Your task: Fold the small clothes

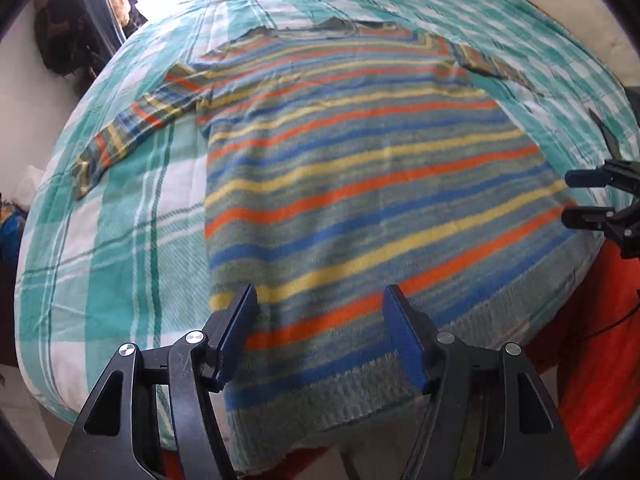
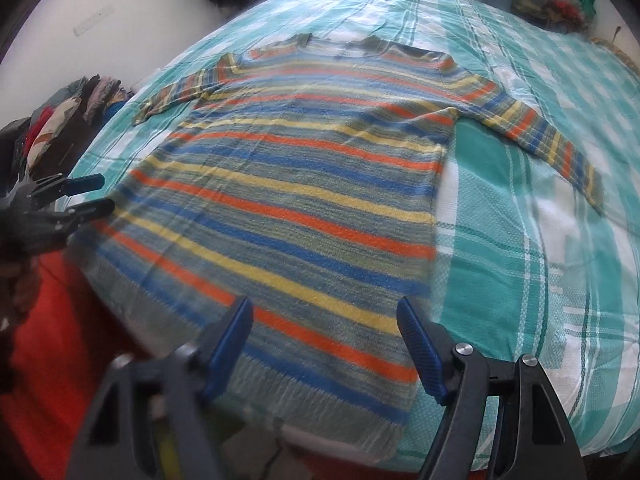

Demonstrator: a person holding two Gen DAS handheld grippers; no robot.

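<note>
**Striped sweater spread flat on a bed**

A striped sweater [image 1: 352, 184] lies flat on a teal checked bedspread [image 1: 120, 220], sleeves out to both sides. The left gripper [image 1: 320, 336] and right gripper [image 2: 324, 344] hover above its hem, fingers apart, holding nothing, sweater beyond the fingertips.

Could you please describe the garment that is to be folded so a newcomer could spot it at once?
Find the bed's teal-and-white checked cover. Spread flat on it, sleeves out, lies the striped sweater. Its orange, yellow and blue bands mark it out.
</note>
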